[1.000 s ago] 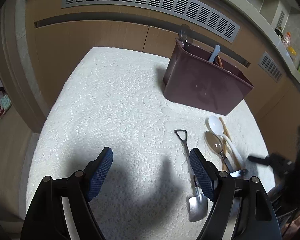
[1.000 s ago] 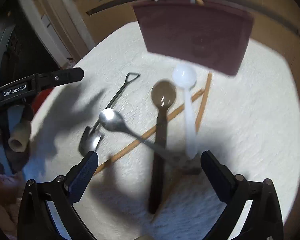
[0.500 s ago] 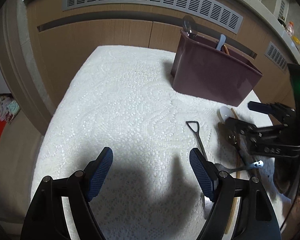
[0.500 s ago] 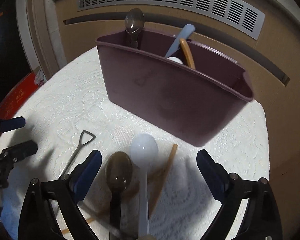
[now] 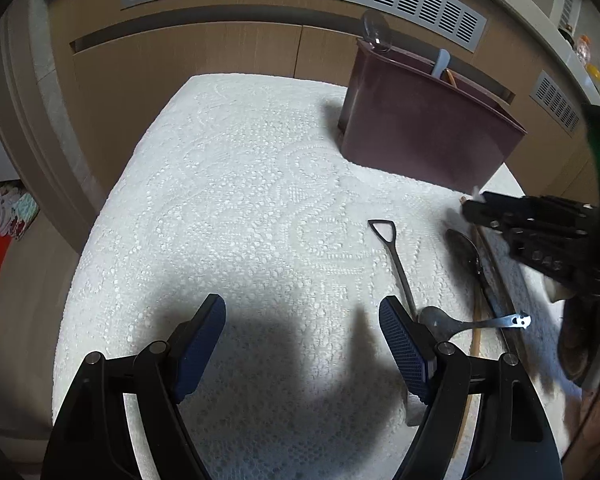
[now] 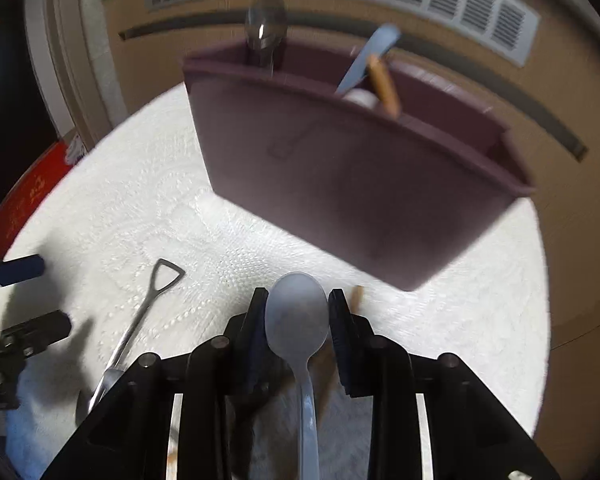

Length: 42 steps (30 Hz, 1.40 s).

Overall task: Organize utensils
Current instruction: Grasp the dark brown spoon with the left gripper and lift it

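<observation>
In the right wrist view the right tool (image 6: pixel 296 316) has just been closing, and its pads now pinch the bowl of a white plastic spoon (image 6: pixel 298 320) at lower centre, its handle running down the frame. Behind it, in the upper half, stands the maroon plastic utensil caddy (image 6: pixel 352 176) on the white lace-covered desk (image 6: pixel 172 208). In the left wrist view the left tool (image 5: pixel 302 344) hangs spread over bare cloth, a shovel-shaped metal spoon (image 5: pixel 394 256) at centre right.
</observation>
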{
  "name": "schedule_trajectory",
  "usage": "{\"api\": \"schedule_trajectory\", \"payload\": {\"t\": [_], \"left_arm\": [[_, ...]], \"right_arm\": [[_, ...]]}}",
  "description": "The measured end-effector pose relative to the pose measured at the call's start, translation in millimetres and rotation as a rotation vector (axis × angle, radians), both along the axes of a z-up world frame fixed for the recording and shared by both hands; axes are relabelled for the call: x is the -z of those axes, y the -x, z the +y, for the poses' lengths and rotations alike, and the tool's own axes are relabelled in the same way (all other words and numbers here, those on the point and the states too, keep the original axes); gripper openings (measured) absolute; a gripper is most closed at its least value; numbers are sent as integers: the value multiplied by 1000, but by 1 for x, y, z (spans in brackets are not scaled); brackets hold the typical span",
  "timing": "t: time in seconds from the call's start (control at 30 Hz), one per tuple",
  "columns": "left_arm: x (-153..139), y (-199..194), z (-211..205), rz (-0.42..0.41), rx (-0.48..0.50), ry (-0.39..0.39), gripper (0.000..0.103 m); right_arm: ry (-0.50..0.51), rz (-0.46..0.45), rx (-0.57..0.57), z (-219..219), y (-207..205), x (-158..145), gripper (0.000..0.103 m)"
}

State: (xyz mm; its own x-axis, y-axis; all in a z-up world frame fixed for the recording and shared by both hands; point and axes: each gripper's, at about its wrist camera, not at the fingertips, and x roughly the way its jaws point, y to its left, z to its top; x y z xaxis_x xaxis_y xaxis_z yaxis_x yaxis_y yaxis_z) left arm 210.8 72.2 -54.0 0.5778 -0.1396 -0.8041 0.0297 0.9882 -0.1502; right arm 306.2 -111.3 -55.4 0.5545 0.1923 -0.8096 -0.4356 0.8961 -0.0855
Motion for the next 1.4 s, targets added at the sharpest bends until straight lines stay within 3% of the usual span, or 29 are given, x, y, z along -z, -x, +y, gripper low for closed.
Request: {"api": "schedule_trajectory", "payload": {"t": [0.23, 0.5, 0.7, 0.83, 0.87, 0.93, 1.07, 1.23, 1.33, 1.4], "left_arm": [[-8, 7, -27, 3, 72, -3, 79], [-8, 14, -72, 61, 218, 70, 79], [-11, 15, -95, 124, 310, 171, 58], [-27, 3, -113, 69, 374, 123, 40], [-29, 0, -115, 63, 383, 117, 30], [-31, -9, -122, 76, 395, 104, 25], [-23, -25, -129, 131, 360, 66, 25], [3, -65, -127, 307, 228, 146, 26], [11, -86, -132, 343, 205, 181, 27], [9, -95, -139, 336, 205, 161, 28]], "right_arm": [[-97, -51, 47, -43, 35, -36, 27], [-116, -60, 112, -79, 58, -32, 28], [-122, -72, 156, -101, 76, -24, 28], [-131, -65, 181, -111, 80, -17, 28], [-135, -63, 185, -113, 80, -16, 28], [-148, -61, 195, -117, 83, -14, 28], [-163, -59, 201, -120, 89, -11, 28], [-169, -54, 202, -118, 89, -8, 28], [-173, -66, 208, -117, 90, -9, 28], [-178, -66, 210, -118, 91, -9, 28]]}}
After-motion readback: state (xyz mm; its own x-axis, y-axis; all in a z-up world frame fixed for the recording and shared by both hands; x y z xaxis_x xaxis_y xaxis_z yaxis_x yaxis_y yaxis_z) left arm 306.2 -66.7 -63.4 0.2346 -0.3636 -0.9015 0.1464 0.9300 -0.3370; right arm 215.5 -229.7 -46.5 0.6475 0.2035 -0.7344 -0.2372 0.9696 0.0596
